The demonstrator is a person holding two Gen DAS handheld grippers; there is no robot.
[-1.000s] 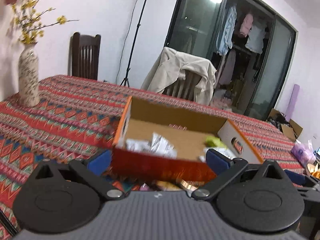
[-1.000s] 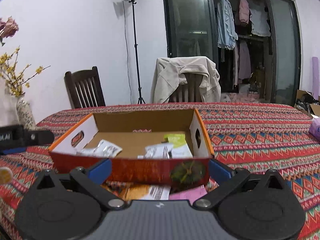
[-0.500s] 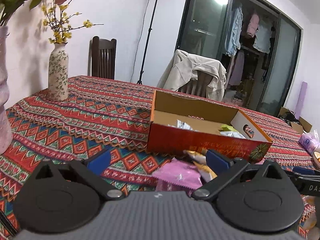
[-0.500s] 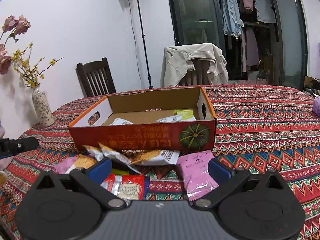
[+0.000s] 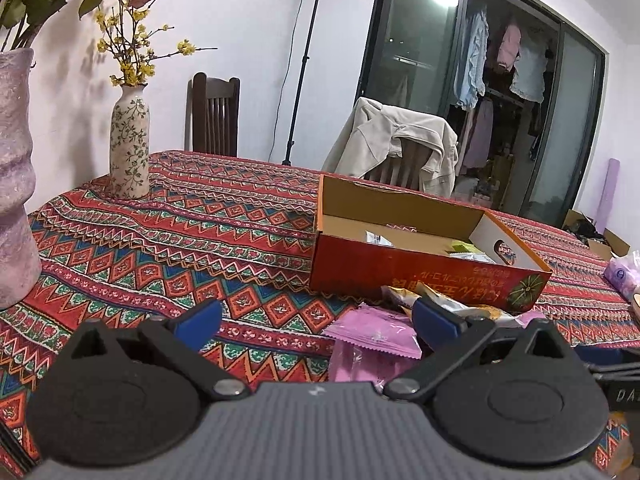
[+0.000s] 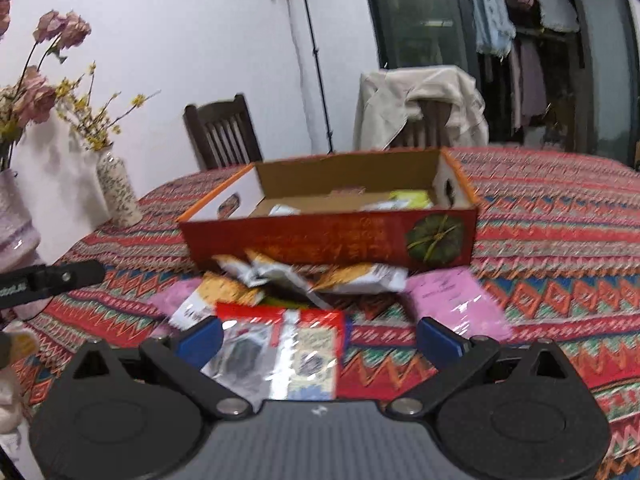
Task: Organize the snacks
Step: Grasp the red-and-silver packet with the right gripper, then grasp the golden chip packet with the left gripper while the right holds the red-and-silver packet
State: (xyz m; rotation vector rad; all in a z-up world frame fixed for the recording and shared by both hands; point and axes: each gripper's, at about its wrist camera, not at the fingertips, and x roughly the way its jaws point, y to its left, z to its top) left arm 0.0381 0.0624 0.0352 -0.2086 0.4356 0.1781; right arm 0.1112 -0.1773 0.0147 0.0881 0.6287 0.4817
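Snack packets [image 6: 304,280] lie on the tablecloth [image 6: 560,248] before the box [image 6: 328,236], vases [image 5: 130,144] left

Both tools have drawn back from the box [image 6: 328,236] over the last second. A second ago its red front wall filled the gap between each tool's fingers; now it sits farther off on the table [image 5: 160,248]. The packets [image 6: 304,276] lying before the box, hidden at first, are now in plain view: pink packet [image 5: 376,332] ahead of the left tool [image 5: 316,320], red packet [image 6: 280,344] under the right tool [image 6: 318,334]. A pink vase [image 5: 14,184] has entered the left view.
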